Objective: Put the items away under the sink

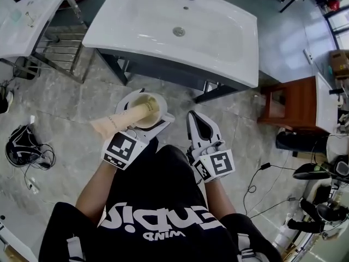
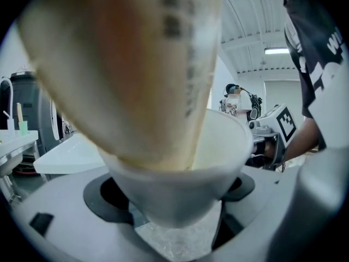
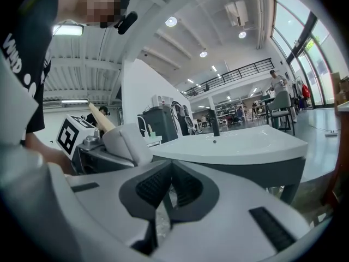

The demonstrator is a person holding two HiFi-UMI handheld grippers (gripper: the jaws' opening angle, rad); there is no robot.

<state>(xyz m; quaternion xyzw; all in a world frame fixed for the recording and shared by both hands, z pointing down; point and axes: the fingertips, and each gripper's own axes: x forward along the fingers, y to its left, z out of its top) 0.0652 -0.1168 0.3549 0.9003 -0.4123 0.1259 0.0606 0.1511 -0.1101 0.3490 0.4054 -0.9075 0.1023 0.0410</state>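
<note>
— Where does the head view look from?
— High above the sink (image 1: 174, 26), facing steeply down.
— And the gripper views?
— Both sit low before the sink (image 3: 234, 146), looking level. The left one is pressed close against a cup (image 2: 180, 190). All three views share the sink.

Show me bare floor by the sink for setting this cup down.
Bare floor lies between the metal rack and the left leg of the sink, and again between its right leg and the wooden cabinet. Crowded: bag and cords at left, cables at right. Under the basin is hidden.
</note>
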